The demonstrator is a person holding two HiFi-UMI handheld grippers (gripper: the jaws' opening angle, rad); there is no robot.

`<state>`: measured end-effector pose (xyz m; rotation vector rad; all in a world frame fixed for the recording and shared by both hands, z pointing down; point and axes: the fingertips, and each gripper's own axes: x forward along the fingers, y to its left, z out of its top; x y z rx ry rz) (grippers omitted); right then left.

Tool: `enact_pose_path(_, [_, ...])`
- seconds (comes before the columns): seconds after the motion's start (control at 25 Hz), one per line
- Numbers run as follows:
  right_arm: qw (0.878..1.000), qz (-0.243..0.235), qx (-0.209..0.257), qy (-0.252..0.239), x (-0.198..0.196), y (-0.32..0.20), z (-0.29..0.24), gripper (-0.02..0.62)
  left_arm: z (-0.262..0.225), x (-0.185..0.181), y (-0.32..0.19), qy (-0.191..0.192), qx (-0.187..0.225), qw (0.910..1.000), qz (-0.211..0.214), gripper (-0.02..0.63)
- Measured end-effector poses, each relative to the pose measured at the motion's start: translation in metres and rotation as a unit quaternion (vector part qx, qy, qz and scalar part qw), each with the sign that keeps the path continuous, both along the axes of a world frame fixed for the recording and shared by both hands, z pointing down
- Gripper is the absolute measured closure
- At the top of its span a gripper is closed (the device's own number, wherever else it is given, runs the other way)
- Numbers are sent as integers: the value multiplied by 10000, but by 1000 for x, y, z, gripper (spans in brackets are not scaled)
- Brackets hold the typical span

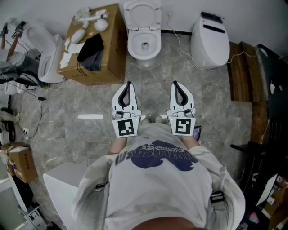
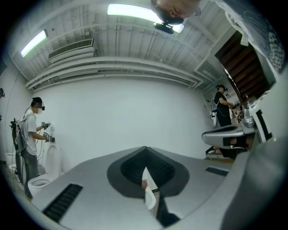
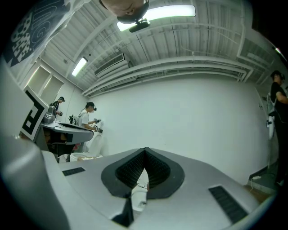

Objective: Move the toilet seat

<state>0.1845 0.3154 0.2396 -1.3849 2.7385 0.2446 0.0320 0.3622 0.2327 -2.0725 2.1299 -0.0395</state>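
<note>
Head view: white left hand-held gripper (image 1: 129, 85) and right hand-held gripper (image 1: 176, 85), each pressed together on nothing, side by side over grey stone floor (image 1: 90, 94); white oval toilet seat (image 1: 135, 13) on white ceramic toilet (image 1: 144, 55), well ahead of both.

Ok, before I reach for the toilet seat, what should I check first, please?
1. Left hand-held gripper open: not ok, jaws shut, empty.
2. Right hand-held gripper open: not ok, shut, empty.
3. White ceramic toilet within reach: not ok, both grippers well short of it.
4. Grey stone floor ahead free: ok.
5. Raised white flap is seat or lid: cannot tell.
</note>
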Motion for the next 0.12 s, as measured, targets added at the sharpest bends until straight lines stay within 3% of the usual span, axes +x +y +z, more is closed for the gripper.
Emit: enact_pose_path(0.12, [10000, -7, -6, -19, -1, 1, -1, 588, -1, -1, 1, -8, -19, 10000, -1, 609])
